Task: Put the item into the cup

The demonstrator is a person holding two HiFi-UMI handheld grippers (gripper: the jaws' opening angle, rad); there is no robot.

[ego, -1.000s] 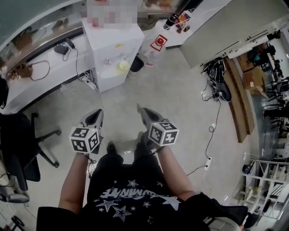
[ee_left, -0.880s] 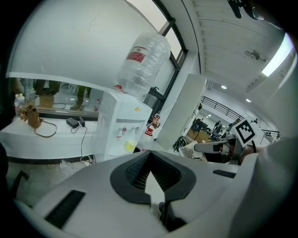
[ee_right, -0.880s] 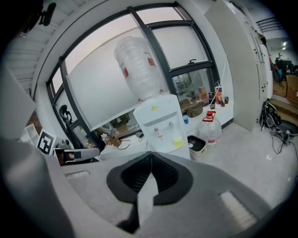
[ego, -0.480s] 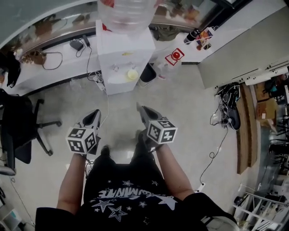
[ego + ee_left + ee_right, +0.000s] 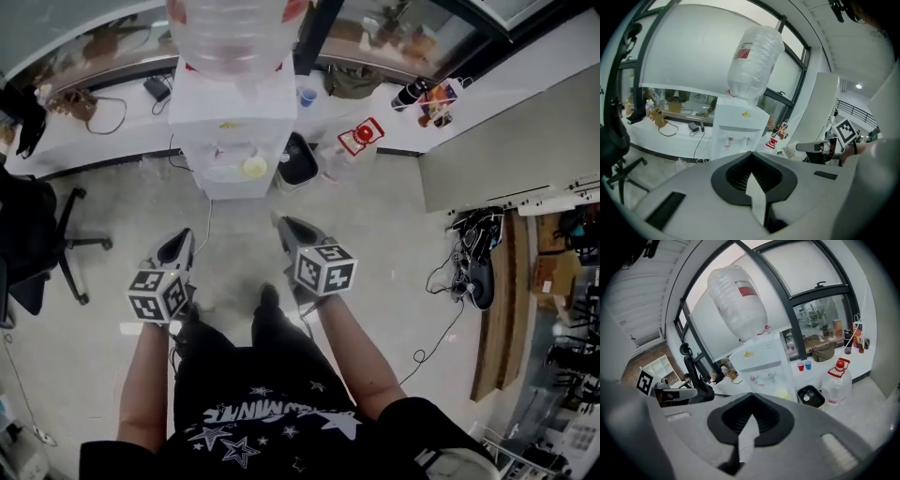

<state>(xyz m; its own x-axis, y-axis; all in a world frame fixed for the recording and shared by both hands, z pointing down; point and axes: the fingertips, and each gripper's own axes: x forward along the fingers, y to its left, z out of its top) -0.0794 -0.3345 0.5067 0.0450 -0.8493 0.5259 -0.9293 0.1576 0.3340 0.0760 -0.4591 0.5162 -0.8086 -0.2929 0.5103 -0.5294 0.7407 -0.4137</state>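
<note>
Drawn nearer since the earlier frame: white water dispenser with clear inverted bottle [image 5: 234, 112], ahead of fingertips. Left gripper [image 5: 750, 157] and right gripper [image 5: 750, 397] pressed together, empty, carried for approach. Small blue plastic cup [image 5: 808, 364] far beyond right fingertips; item not identifiable.

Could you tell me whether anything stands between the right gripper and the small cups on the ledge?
Only a black bin, on the floor right below the red cup and blue cup, beside the water dispenser; otherwise open floor. The right gripper is shut and empty.

Left claw [image 5: 181, 240], right claw [image 5: 285, 226], both closed
</note>
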